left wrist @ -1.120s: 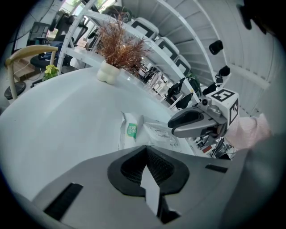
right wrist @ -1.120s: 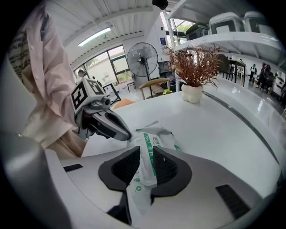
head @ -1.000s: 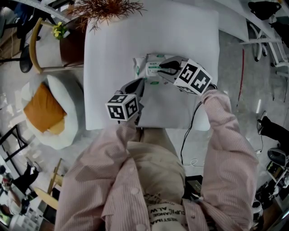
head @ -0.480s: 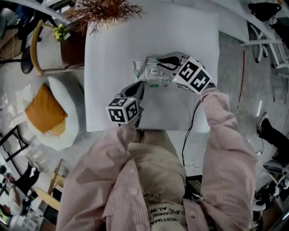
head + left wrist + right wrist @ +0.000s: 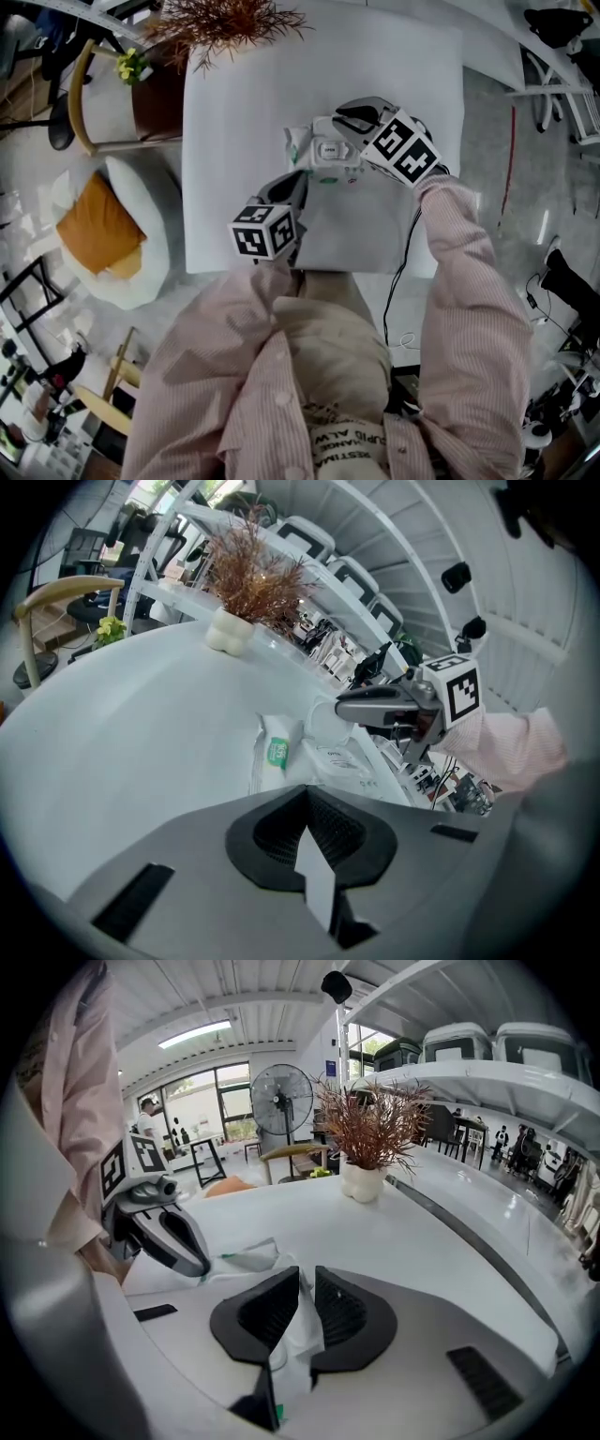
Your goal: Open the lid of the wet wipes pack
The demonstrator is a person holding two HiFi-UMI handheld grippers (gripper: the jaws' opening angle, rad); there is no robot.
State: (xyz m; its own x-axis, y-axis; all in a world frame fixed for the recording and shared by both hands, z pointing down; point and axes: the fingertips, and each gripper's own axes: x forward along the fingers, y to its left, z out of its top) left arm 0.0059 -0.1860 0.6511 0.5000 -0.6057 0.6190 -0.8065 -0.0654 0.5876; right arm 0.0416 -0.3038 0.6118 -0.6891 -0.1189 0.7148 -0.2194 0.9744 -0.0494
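The white wet wipes pack [image 5: 319,159] with green print lies mid-table on the white table [image 5: 244,103]. My left gripper [image 5: 292,184] rests at the pack's near edge, and in the left gripper view its jaws [image 5: 307,808] are shut on a thin white strip of the pack. My right gripper [image 5: 343,114] reaches in from the right. Its jaws [image 5: 307,1283] pinch the white lid flap [image 5: 298,1335]. The left gripper view shows that lid [image 5: 326,726] raised off the pack [image 5: 300,754] under the right gripper [image 5: 345,697].
A dried plant in a white pot [image 5: 230,21] stands at the table's far edge. A chair with an orange cushion [image 5: 98,230] sits left of the table. A black cable [image 5: 398,272] hangs off the near right edge. My sleeves cover the near side.
The right gripper closed on the lid and drew it back toward the table's far side, so the lid now stands raised. The left gripper held its place on the pack.
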